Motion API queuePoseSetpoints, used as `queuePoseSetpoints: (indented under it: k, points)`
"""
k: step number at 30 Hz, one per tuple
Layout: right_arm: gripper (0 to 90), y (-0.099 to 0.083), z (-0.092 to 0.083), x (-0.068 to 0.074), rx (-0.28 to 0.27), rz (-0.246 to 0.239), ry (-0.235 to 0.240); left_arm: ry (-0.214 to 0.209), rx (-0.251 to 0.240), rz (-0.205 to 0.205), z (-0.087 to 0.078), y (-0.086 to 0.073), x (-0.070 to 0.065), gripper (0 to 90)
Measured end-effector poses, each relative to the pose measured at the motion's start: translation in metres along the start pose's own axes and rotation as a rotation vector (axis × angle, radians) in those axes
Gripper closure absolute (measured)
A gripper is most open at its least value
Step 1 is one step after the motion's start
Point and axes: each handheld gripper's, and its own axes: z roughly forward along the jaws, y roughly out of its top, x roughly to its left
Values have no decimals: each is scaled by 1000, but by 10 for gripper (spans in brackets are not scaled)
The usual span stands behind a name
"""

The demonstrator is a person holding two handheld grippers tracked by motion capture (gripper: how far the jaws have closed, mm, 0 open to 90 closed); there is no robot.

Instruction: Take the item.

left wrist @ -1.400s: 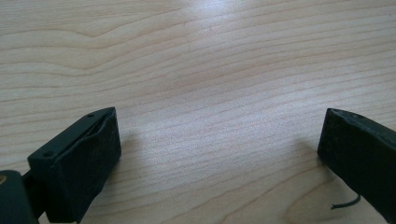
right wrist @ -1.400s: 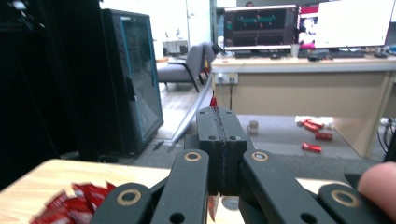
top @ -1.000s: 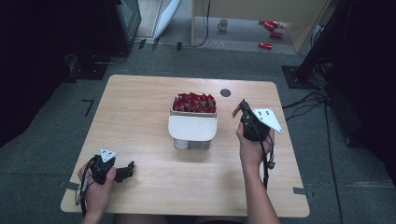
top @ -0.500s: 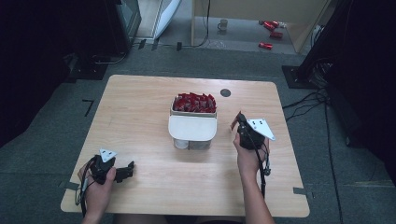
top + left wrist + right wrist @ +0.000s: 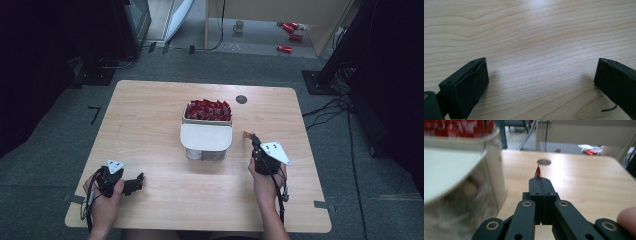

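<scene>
A white container stands mid-table, its back half heaped with red packets. Just right of it, low over the table, my right gripper is shut on a small red packet. In the right gripper view the jaws are pressed together, the red packet pokes out past their tips, and the container's clear wall is close on the left. My left gripper rests at the table's front left corner. In the left gripper view it stands open over bare wood.
A dark round grommet hole sits in the table behind the container and shows ahead of the right jaws. Bare wood lies left of the container. Red cans and a cup lie on the floor beyond the table.
My right hand has come down and toward the near side, beside the container, still holding the red packet. The left hand has stayed put.
</scene>
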Motion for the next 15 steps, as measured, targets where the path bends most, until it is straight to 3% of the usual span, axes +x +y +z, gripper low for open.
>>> queuePoseSetpoints:
  k: [7, 15]
  points:
    - [900, -30, -3, 6, 102, -10, 21, 0, 0, 0, 0, 0, 0, 0]
    - [879, -43, 1, 5, 195, 23, 68, 0, 0, 0, 0, 0, 0, 0]
